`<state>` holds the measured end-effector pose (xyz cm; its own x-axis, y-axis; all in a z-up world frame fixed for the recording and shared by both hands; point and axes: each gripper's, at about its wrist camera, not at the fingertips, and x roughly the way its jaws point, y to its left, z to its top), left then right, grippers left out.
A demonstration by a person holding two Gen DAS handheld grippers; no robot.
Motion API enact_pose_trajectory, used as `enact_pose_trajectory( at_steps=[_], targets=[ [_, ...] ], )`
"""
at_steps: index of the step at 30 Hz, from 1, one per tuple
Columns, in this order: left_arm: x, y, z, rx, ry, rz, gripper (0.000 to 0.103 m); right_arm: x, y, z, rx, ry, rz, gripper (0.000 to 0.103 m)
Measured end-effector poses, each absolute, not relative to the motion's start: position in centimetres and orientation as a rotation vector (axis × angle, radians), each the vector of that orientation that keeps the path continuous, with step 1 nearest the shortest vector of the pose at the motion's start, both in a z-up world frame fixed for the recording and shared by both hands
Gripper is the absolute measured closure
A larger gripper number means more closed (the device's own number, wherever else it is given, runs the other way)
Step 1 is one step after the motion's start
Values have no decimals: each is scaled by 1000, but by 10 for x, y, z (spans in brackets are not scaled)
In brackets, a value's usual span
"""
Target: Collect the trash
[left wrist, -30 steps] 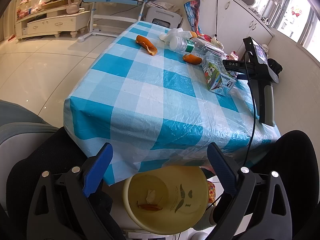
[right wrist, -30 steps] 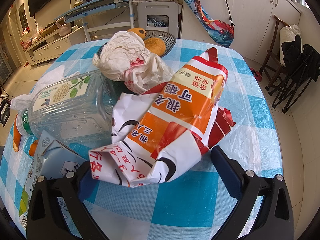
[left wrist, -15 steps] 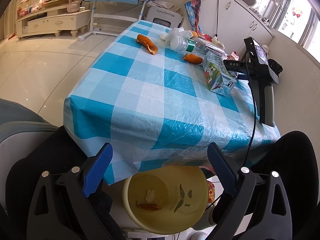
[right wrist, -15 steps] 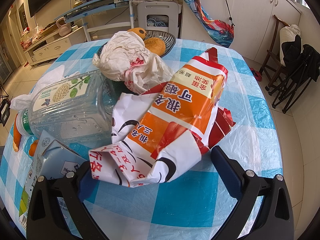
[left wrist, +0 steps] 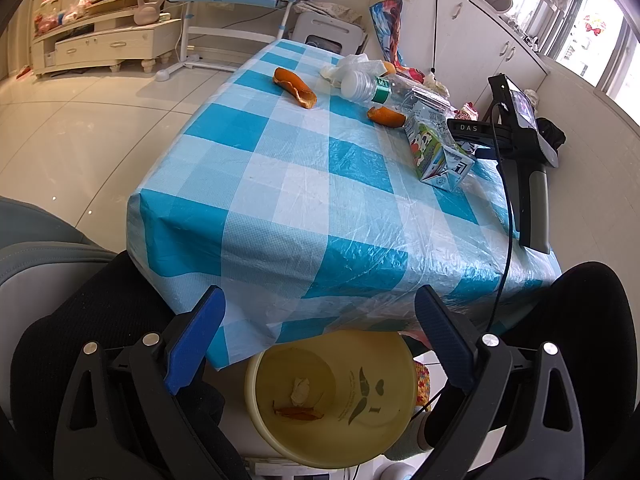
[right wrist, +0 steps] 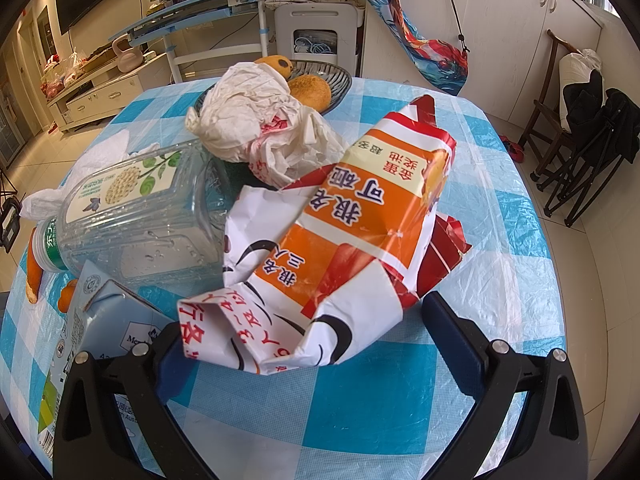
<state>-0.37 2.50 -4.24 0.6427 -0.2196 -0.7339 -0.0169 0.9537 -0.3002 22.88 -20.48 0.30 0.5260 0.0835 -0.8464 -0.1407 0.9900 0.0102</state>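
Your biggest risk is the crowded heap on the checked tablecloth (right wrist: 500, 240): closing on the orange-and-white snack wrapper (right wrist: 340, 240) could drag the clear plastic bottle (right wrist: 136, 224) or the milk carton (right wrist: 104, 320) lying against it, and rolling items may drop off the table edge. The crinkly wrapper could also slip from the pads. Your right gripper (right wrist: 316, 344) stands wide, its jaws straddling the wrapper's near end, not visibly pinching it. Your left gripper (left wrist: 320, 340) is wide and empty above the yellow bin (left wrist: 328, 400), which sits below the table's near edge holding a few scraps.
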Motion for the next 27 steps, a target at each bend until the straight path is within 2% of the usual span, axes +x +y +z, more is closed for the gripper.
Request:
enact_pose_trajectory(
  at_steps=[27],
  targets=[
    [-6, 27, -46, -314, 873, -119, 11, 230, -205, 3, -62, 1008, 134, 6]
  ],
)
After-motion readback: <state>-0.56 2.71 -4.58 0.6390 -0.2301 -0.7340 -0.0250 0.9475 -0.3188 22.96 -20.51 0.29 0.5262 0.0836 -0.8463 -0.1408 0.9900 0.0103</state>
